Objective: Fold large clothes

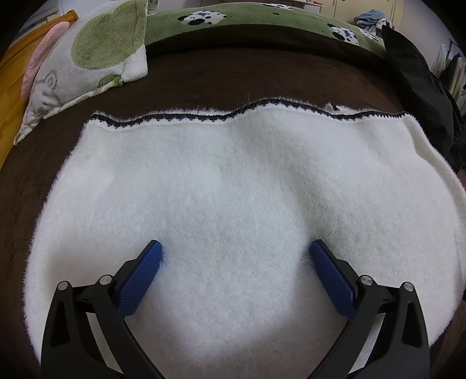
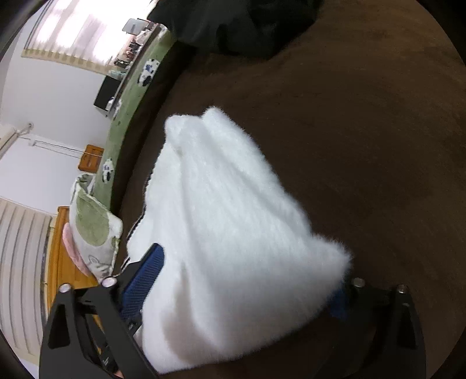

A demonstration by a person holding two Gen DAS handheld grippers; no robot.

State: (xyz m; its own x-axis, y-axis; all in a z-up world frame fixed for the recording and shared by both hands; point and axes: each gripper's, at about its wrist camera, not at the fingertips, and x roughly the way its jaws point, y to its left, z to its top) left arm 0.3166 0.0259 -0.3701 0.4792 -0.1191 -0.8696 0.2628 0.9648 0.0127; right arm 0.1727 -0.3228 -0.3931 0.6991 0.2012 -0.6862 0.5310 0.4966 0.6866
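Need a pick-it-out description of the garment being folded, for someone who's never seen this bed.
Start at the bed's dark brown cover. Spread flat across its middle lies a white fluffy garment, directly under the left gripper. Its far edge carries a dark scalloped trim, unlike the green-and-white patterned pillow and the black clothing nearby.

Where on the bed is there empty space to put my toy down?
Bare brown bed cover lies open right of the fluffy white garment, up to the black clothing pile. A narrower strip runs between its dark-trimmed edge and the green spotted blanket. Crowded by the green-and-white pillow.
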